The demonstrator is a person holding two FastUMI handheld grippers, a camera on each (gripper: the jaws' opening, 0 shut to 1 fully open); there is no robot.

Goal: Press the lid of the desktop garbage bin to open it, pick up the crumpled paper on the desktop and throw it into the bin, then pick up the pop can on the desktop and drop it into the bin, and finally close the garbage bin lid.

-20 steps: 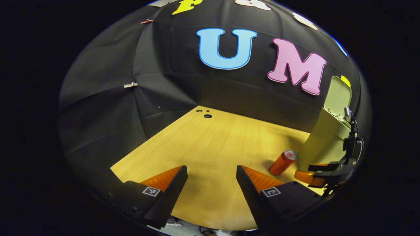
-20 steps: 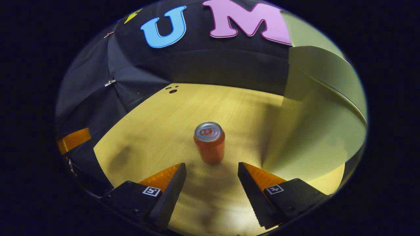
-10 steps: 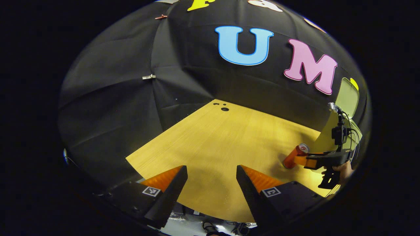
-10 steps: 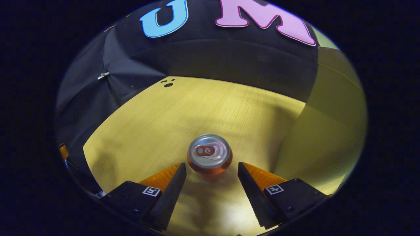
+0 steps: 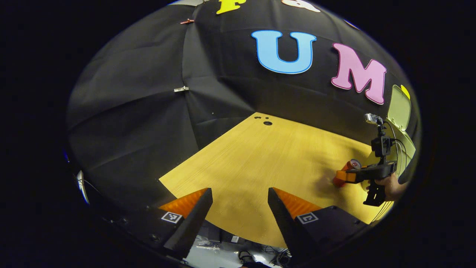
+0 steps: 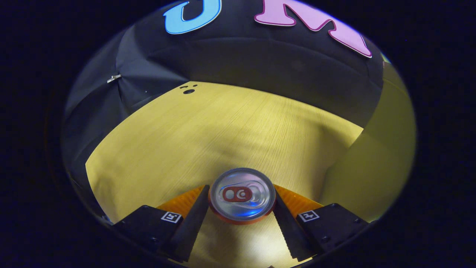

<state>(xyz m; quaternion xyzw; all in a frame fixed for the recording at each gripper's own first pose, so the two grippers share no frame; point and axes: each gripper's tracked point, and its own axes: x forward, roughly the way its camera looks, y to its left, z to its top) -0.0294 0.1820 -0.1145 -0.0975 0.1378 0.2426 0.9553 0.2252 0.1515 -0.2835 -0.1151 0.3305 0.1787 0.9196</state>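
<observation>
An orange pop can (image 6: 241,195) stands upright on the wooden table (image 6: 208,126), seen from above with its silver top up. My right gripper (image 6: 240,186) is open, with the can between its two fingers and their inner faces close to its sides. The pale green bin (image 6: 379,149) rises just right of the can. In the left gripper view the bin (image 5: 407,143) stands at the far right with its lid (image 5: 399,108) raised, and the right gripper (image 5: 344,175), held by a hand (image 5: 390,188), straddles the can (image 5: 352,164). My left gripper (image 5: 240,190) hangs open over the table's near edge, holding nothing.
Small round holes (image 5: 267,123) mark the table's far corner near the black cloth wall. Below the table's front edge (image 5: 223,223) lies the floor with cables (image 5: 241,255). Bare tabletop (image 5: 279,156) stretches between my left gripper and the can.
My right gripper has come forward and down until the can stands between its fingers. My left gripper has drawn back toward the table's front edge, and the bin has slid toward its view's right edge.
</observation>
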